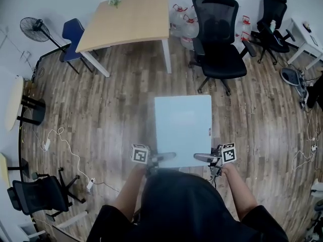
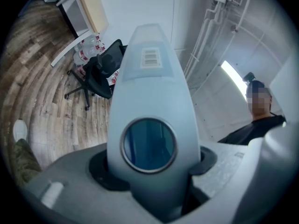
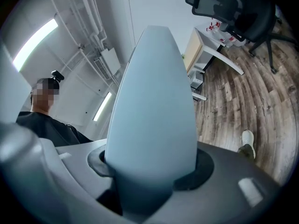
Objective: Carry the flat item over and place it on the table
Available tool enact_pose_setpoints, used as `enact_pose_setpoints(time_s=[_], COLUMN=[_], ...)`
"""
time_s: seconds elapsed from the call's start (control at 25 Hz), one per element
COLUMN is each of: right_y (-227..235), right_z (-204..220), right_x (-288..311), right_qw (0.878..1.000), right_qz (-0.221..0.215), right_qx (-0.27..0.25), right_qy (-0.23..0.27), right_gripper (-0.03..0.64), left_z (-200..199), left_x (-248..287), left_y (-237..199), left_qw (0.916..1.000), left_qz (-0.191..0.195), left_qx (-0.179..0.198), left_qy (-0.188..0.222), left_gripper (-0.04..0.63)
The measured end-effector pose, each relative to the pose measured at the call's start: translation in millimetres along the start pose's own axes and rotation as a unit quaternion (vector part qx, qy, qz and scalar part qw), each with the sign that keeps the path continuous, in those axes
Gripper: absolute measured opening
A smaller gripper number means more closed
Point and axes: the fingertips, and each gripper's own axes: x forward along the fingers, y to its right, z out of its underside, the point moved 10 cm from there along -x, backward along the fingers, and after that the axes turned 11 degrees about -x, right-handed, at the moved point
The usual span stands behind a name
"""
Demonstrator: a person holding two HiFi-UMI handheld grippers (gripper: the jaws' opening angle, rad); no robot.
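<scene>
The person's left gripper (image 1: 162, 158) and right gripper (image 1: 203, 157) each clamp the near edge of a pale blue flat board (image 1: 182, 127), jaws partly apart and pressed on its two faces. The board is held flat above the wood floor (image 1: 116, 115). Beyond it stand a black office chair (image 1: 218, 44) and, well apart from the board, the wooden table (image 1: 128, 19).

hand-held gripper (image 2: 154, 169) clamping pale panel (image 2: 150, 73), office chair (image 2: 99, 73)
</scene>
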Motion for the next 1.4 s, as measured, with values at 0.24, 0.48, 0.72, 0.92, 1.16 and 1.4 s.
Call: enact_pose_setpoints(time_s=[0.24, 0.48, 0.72, 0.92, 1.16, 1.4], right_y=[48, 84, 118, 147, 175, 193], right_z=[-69, -159, -243, -291, -333, -367], right_x=[37, 88, 151, 200, 240, 263], right_qw=[1.000, 1.000, 1.000, 0.999, 0.999, 0.999], right_qz=[0.013, 0.019, 0.027, 0.033, 0.039, 0.041], right_qx=[0.008, 0.001, -0.001, 0.009, 0.012, -0.006], right_qy=[-0.009, -0.002, 0.002, 0.007, 0.012, 0.004], right_gripper=[0.285, 0.285, 0.285, 0.285, 0.285, 0.284], left_z=[-85, -199, -307, -376, -437, -475], left_x=[-16, -40, -78, -108, -133, -147], left_y=[-24, -25, -32, -40, -49, -59], left_qw=[0.9999, 0.9997, 0.9998, 0.9996, 0.9993, 0.9998], left_qz=[0.011, 0.020, 0.015, 0.017, 0.021, 0.019], left_qx=[-0.012, -0.011, -0.006, -0.015, -0.017, 0.001], left_qy=[0.007, -0.007, -0.014, -0.019, -0.025, -0.005], left_gripper=[0.311, 0.311, 0.313, 0.314, 0.321, 0.318])
